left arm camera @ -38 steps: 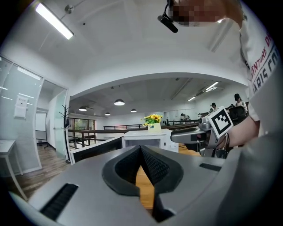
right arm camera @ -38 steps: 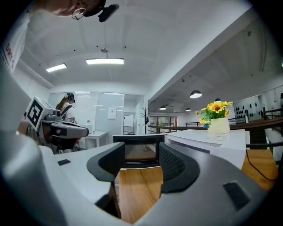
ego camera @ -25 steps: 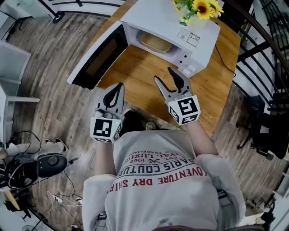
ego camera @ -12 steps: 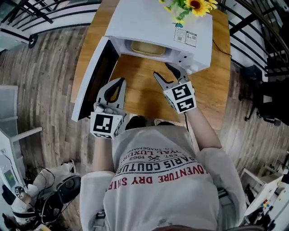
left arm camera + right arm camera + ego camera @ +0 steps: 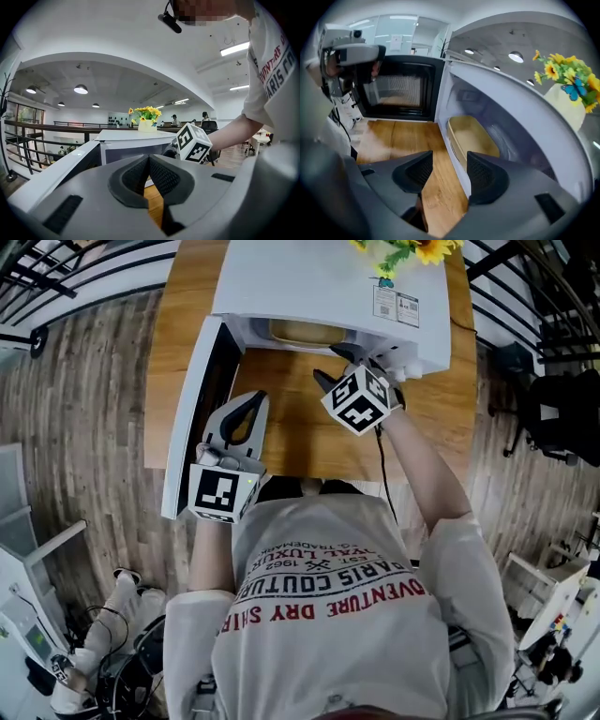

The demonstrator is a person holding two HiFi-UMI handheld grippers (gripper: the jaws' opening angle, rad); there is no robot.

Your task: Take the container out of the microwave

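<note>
left gripper point(image 5: 149, 161): jaws together, empty, near the door point(image 5: 192, 418)
right gripper point(image 5: 450, 165): jaws wide, empty, at microwave point(image 5: 309, 282) opening
container point(image 5: 472, 138): inside microwave

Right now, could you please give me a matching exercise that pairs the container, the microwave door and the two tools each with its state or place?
Column one:
1. container
2. microwave door
3. left tool
4. right tool

Column two:
A. jaws apart
B. swung open
C. jaws together
D. inside the microwave

Pairs: 1-D, 2-B, 3-C, 4-A.
</note>
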